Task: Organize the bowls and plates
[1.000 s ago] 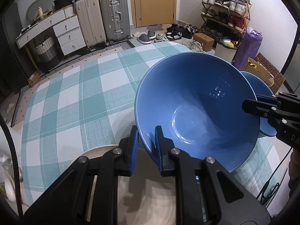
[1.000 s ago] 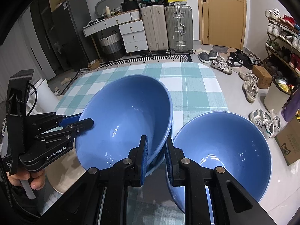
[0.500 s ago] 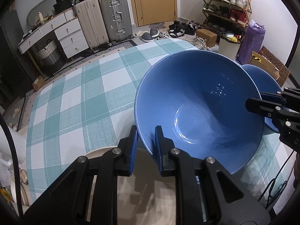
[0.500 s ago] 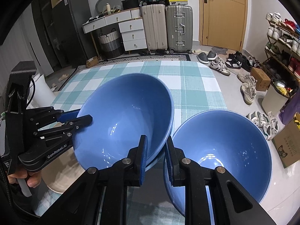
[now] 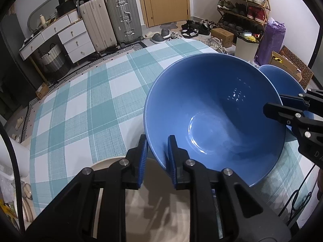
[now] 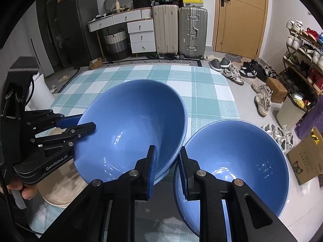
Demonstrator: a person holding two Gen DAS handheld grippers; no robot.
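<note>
Left hand [image 6: 19,189]: at the left edge of the right wrist view, wrapped round the handle of the left gripper.
Left gripper [image 5: 155,157]: jaws just starting to ease apart, yet both blue pads still flank the near rim of the left blue bowl, one outside the wall and one inside, so the rim is still pinched.
Beige plate [image 5: 113,163]: on the near left part of the table, under the left gripper; its rim shows just left of the fingers.
Table [image 5: 80,104]: covered with a teal and white checked cloth; its far half is bare.
Left blue bowl [image 5: 212,121]: tilted, mouth turned toward the camera, raised over the near right part of the table, partly above the plate's edge.
Right gripper [image 6: 167,161]: clenched on the near left rim of the right blue bowl; its left finger lies just beside the wall of the left bowl.
Right blue bowl [image 6: 238,161]: tilted likewise, at the near right corner of the table, overhanging that edge; its rim sits just beside the left bowl's, and I cannot tell whether they touch.
</note>
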